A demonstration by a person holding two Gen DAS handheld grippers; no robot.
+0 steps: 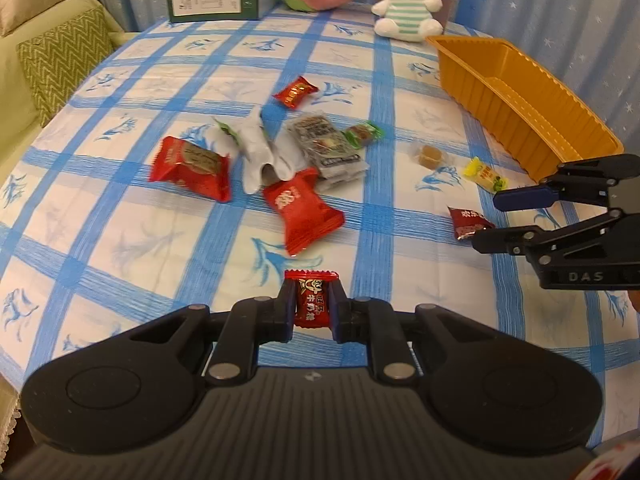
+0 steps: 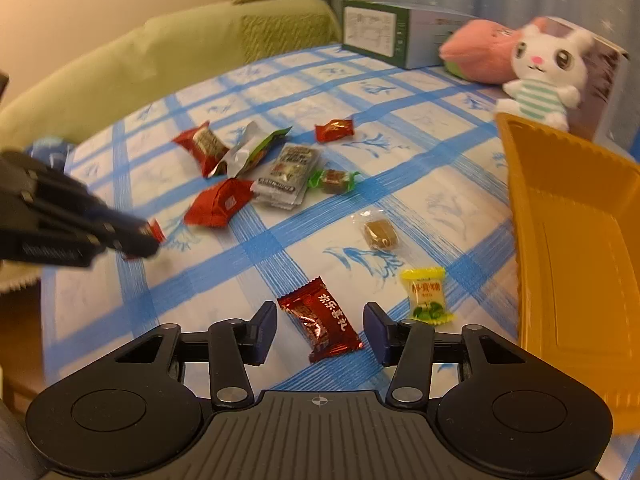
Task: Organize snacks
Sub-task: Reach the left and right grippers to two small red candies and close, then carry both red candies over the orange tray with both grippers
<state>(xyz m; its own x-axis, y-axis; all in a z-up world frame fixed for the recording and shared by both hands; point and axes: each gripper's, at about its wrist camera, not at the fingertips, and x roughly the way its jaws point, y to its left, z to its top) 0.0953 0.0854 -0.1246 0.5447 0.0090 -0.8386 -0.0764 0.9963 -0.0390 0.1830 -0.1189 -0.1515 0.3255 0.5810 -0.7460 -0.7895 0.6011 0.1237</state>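
While the snacks lie loose on the worktop (image 1: 120, 240), the gold tray (image 1: 520, 120) serves as landmark and looks empty.

Left wrist view: left gripper (image 1: 312, 308) closed on a small red candy (image 1: 310, 300), pads pressing both sides, well short of the tray. Main heap, well left of the tray: two red packets (image 1: 190, 168), silver pouch (image 1: 256, 148), grey sachets (image 1: 328, 144), green sweet (image 1: 364, 134). Brown sweet (image 1: 428, 156) and yellow sweet (image 1: 482, 174) lie near the tray's near end. Right gripper (image 1: 486, 218) comes in beside a dark red packet (image 1: 468, 222).

Right wrist view: right gripper (image 2: 320, 328) part open, jaws astride that dark red packet (image 2: 324, 326), pads not touching it; nothing held. Tray (image 2: 568, 240) stands just right.

Step judged: picking, one piece per gripper. Next: the left carries its candy to the tray; the right must close on the packet before lifting.
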